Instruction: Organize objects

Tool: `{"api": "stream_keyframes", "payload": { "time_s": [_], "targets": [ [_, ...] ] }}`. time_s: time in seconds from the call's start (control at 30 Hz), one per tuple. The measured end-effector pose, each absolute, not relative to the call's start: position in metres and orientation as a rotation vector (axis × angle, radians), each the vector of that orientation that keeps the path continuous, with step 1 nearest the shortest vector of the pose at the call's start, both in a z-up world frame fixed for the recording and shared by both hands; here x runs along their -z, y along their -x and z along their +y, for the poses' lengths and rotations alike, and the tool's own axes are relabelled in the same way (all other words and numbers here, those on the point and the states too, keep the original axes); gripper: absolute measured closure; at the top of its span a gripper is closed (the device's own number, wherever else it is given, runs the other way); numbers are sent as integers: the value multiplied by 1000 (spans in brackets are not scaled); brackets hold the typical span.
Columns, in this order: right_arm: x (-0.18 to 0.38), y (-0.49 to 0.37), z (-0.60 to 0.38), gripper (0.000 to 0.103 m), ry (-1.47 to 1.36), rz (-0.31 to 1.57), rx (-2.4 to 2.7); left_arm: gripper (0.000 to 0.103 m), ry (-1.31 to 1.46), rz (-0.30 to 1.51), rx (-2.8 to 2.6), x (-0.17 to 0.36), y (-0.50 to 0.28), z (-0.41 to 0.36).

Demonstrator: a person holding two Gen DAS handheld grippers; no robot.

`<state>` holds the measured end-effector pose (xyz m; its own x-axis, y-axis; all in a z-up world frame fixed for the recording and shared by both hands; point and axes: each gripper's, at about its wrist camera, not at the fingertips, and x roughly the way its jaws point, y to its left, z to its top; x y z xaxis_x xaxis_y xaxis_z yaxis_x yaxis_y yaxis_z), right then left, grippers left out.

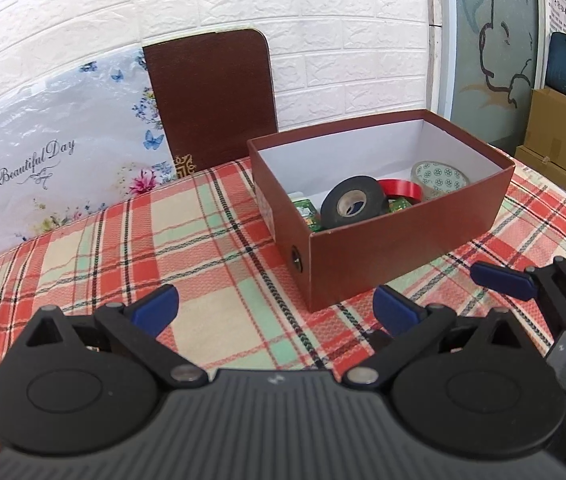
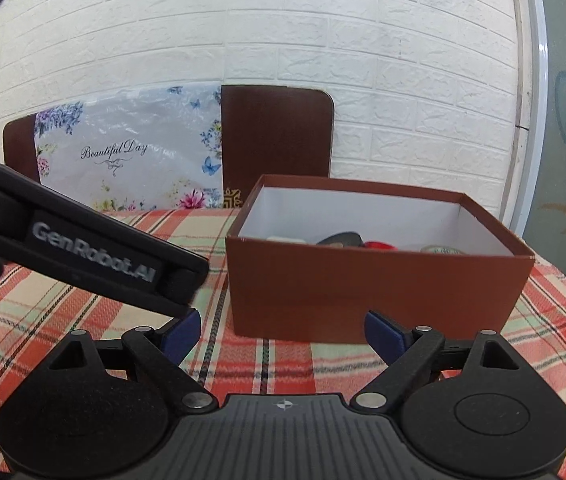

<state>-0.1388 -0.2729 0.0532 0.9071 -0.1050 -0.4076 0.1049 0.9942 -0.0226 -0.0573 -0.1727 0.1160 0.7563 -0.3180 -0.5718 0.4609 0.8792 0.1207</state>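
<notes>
The left tool (image 1: 276, 306) hangs low over the desk (image 1: 95, 240) with its blue fingers spread wide and nothing between them. The right tool (image 2: 283, 330) is just as wide apart and empty. A brown box (image 1: 403, 232) stands on the red plaid cloth, holding a black tape roll (image 1: 353, 202), red ribbon (image 1: 401, 190) and a patterned roll (image 1: 439, 176). Behind it are a white brick wall (image 1: 163, 0) and a floral bag (image 1: 59, 160).

Open plaid tabletop (image 1: 131, 248) left of brown box (image 1: 403, 240); box top open, tape rolls (image 1: 353, 202) crowd its floor; chair back (image 1: 211, 100) behind.
</notes>
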Motion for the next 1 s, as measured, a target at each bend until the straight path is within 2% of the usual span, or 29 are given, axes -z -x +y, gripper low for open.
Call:
{"api": "stream_keyframes", "payload": {
  "time_s": [0.2,0.33,0.73,1.0],
  "targets": [
    [-46,145,-286,15,-78,453,161,0,-336,538,341,-106,72,-167],
    [-45,147,-292,11,-94,448,189,0,-283,578,327,-99,74,-154],
    [-34,145,-297,9,-149,504,216,0,-221,663,247,-88,80,-127],
    [-39,152,-297,7,-177,446,237,0,-263,701,207,-68,79,-121]
  ]
}}
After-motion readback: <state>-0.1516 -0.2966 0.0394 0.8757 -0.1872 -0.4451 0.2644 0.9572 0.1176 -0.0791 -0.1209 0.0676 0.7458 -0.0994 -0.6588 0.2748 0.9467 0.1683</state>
